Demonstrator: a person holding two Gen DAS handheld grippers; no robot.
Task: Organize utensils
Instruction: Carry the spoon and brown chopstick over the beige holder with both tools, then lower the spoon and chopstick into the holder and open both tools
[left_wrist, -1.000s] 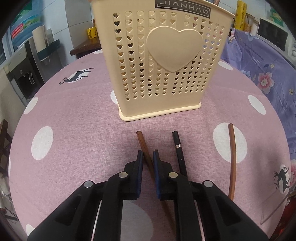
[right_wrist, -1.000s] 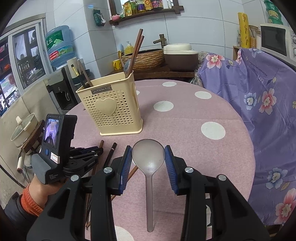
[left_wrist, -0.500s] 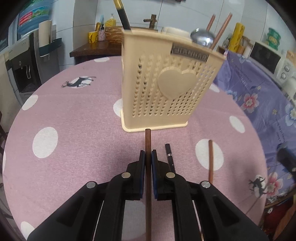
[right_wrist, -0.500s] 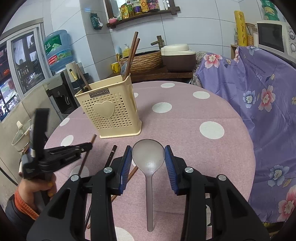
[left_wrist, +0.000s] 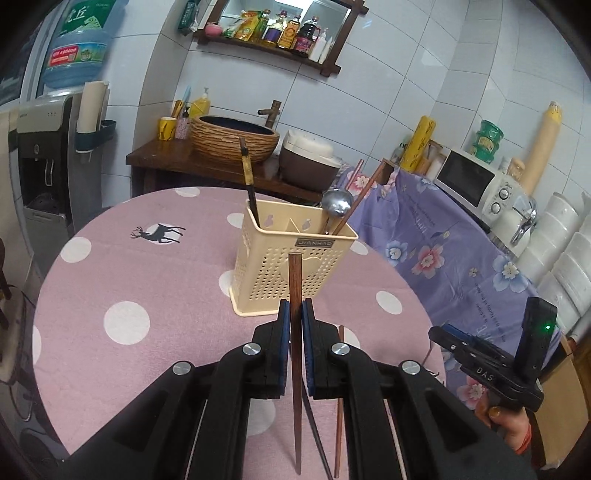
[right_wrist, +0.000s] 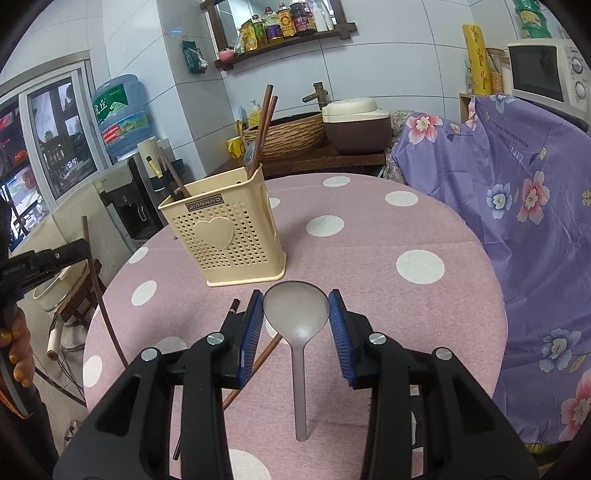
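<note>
My left gripper (left_wrist: 294, 314) is shut on a dark brown chopstick (left_wrist: 295, 280) and holds it raised in front of the cream utensil basket (left_wrist: 273, 280). The basket holds a metal spoon (left_wrist: 335, 204), two brown chopsticks and a black chopstick. It also shows in the right wrist view (right_wrist: 225, 240). My right gripper (right_wrist: 296, 314) is open around the bowl of a translucent grey spoon (right_wrist: 297, 314) that lies on the pink dotted table (right_wrist: 369, 280). The left gripper with its chopstick shows at the left there (right_wrist: 55, 258).
Two loose chopsticks (left_wrist: 338, 387) lie on the table below my left gripper; they also show in the right wrist view (right_wrist: 258, 362). A purple floral cloth (right_wrist: 517, 192) hangs at the right. A counter with a woven bowl (left_wrist: 232, 138) and rice cooker stands behind.
My left gripper has closed on the brown chopstick and lifted it off the table, rising well above the basket. The right gripper has stayed around the grey spoon.
</note>
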